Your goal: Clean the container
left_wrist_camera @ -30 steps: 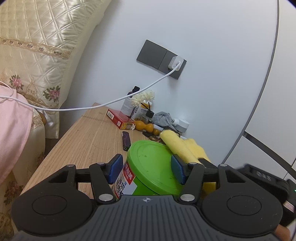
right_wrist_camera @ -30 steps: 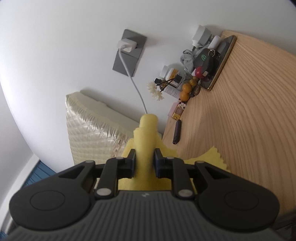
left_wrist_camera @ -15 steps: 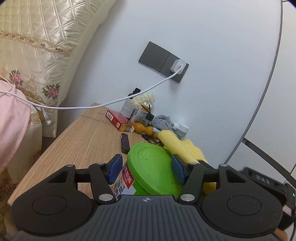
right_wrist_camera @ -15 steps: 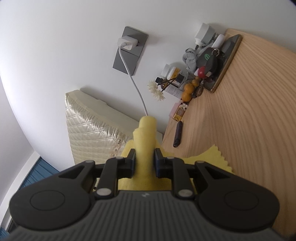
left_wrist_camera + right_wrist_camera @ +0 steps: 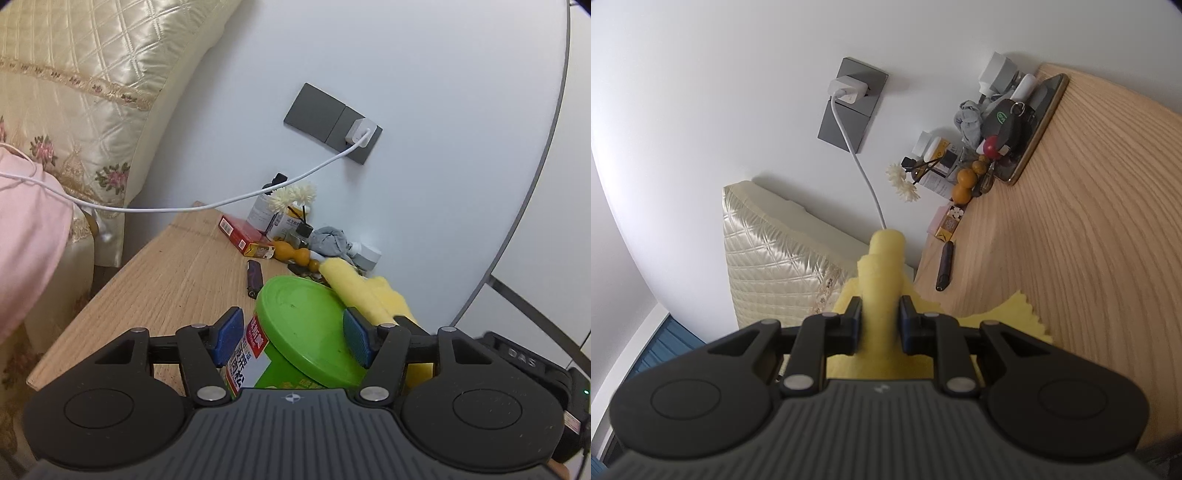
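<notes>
A green container (image 5: 303, 325) with a flat green lid and a red and white label sits tilted between the blue pads of my left gripper (image 5: 293, 338). Both pads touch its sides, and the jaws are just starting to open. A rolled yellow cloth (image 5: 354, 284) lies against the lid's far right edge. In the right wrist view my right gripper (image 5: 881, 321) is shut on that yellow cloth (image 5: 884, 280), which sticks out beyond the fingertips. The container does not show in the right wrist view.
The wooden table (image 5: 166, 273) holds clutter along the wall: a red box (image 5: 243, 234), a dark lighter (image 5: 254, 277), orange gourds (image 5: 295, 254), a grey rag (image 5: 330, 240) and a phone with keys (image 5: 1030, 122). A white charging cable (image 5: 221, 203) hangs across. A quilted headboard (image 5: 92, 92) stands at the left.
The container has tipped a little more in my left gripper, its lid now slanting down to the right. The right gripper keeps its hold on the cloth, and its view has barely shifted.
</notes>
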Demonstrator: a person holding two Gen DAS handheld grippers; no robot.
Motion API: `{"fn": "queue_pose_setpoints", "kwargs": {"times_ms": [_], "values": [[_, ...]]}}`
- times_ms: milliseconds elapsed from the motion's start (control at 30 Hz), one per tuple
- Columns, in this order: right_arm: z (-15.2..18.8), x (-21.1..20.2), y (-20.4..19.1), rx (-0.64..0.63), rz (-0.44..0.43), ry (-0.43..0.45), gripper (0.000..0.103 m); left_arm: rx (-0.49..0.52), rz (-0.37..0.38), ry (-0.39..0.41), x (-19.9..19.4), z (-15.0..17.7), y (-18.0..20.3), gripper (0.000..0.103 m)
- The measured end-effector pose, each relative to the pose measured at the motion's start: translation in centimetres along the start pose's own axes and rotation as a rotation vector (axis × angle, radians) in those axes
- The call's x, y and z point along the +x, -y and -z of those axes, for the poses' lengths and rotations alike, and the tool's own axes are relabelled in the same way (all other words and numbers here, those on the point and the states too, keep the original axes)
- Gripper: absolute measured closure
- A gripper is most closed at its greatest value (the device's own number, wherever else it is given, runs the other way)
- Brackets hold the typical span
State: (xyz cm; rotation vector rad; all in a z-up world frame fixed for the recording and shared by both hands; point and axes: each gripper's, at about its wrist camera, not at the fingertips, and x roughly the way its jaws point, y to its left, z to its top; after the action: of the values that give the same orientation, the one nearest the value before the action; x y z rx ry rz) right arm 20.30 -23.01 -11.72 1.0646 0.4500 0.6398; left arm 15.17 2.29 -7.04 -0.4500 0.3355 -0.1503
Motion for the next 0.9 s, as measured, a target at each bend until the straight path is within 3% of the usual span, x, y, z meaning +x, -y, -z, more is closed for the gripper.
{"fn": "queue_pose_setpoints", "kwargs": {"times_ms": [900], "values": [[-0.9, 2.3, 0.3, -0.007, -0.006, -0.017, 0.081, -0.02, 0.035, -0.011, 0.8, -0.4, -0.5, 0.038]]}}
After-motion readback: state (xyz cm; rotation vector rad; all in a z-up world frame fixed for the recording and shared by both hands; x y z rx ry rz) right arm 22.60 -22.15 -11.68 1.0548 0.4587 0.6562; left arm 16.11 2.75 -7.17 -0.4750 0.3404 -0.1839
